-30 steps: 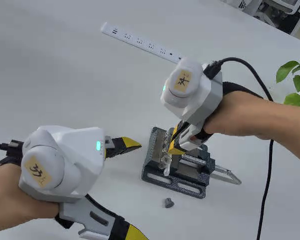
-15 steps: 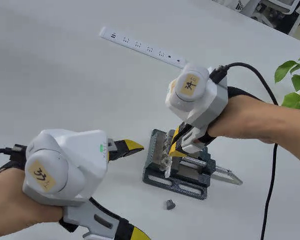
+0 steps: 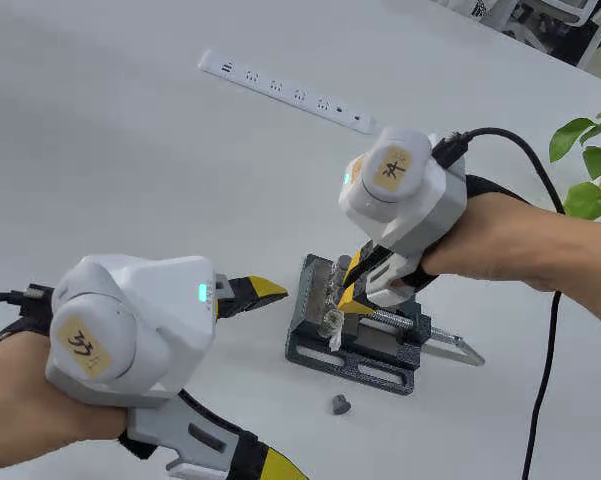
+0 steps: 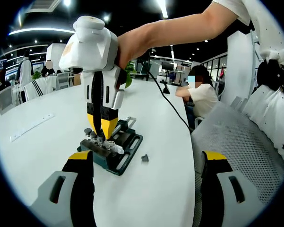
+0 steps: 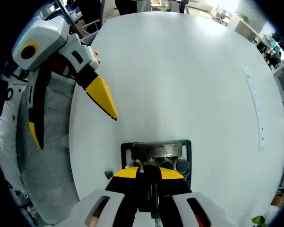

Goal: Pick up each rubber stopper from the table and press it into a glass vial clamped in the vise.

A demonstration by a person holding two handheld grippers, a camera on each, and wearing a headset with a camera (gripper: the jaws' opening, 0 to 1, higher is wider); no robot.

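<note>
Left gripper (image 3: 276, 380) low at left, jaws spread wide and empty. We note one rubber stopper (image 3: 339, 404) loose on the desk (image 3: 130, 150), near the vise (image 3: 365, 352). Right gripper (image 3: 349, 294) has its jaws drawn together over the clamped glass vials (image 3: 330, 320); we cannot tell whether anything is pinched.

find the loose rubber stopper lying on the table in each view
Head view: the loose stopper is low centre, just below the vise.
Left gripper view: near centre, just right of the vise base.
Right gripper view: lower left of centre, off the vise's left corner.
Shared landmark: the vise.
</note>
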